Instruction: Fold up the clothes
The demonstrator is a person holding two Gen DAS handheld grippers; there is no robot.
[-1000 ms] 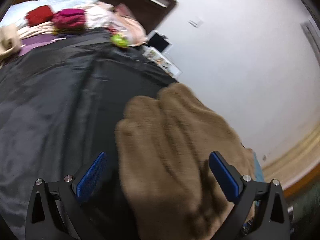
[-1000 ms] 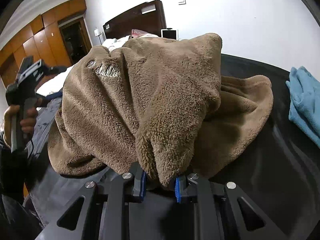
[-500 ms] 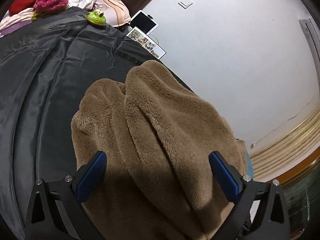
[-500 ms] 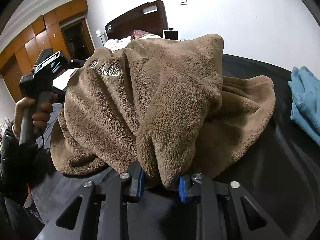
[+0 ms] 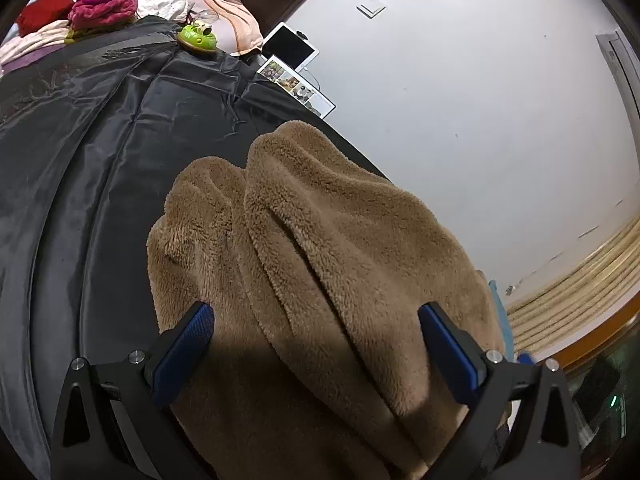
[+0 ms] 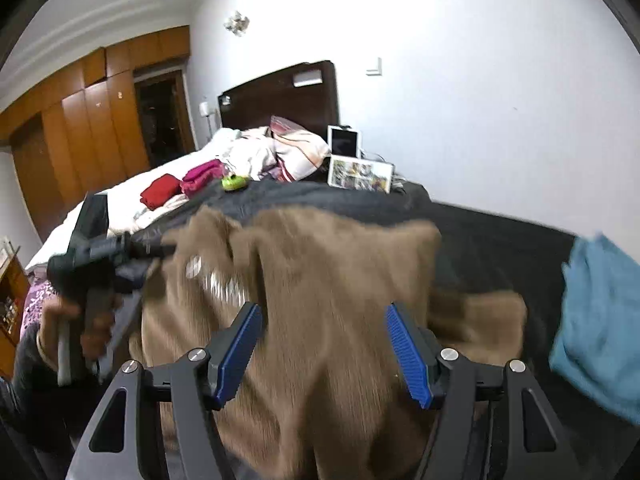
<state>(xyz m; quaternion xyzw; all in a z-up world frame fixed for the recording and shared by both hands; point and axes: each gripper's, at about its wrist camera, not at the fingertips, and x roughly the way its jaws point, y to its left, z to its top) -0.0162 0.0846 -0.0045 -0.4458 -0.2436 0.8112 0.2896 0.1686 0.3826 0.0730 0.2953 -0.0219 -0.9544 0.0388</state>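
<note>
Fleece (image 6: 320,300), brown and heaped, lies loose on the black sheet (image 5: 100,160); a second ago the right gripper (image 6: 322,354) pinched a fold of it, and now its jaws are opening clear of the pile. The left gripper (image 5: 316,354) hovers spread over it, gripping nothing. Beyond lie a blue cloth (image 6: 596,320) and folded clothes (image 5: 100,8), so this fold looks placed.

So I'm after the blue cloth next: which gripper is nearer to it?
Right. The right gripper has the blue cloth just beside it; the left gripper is across the brown fleece.
</note>
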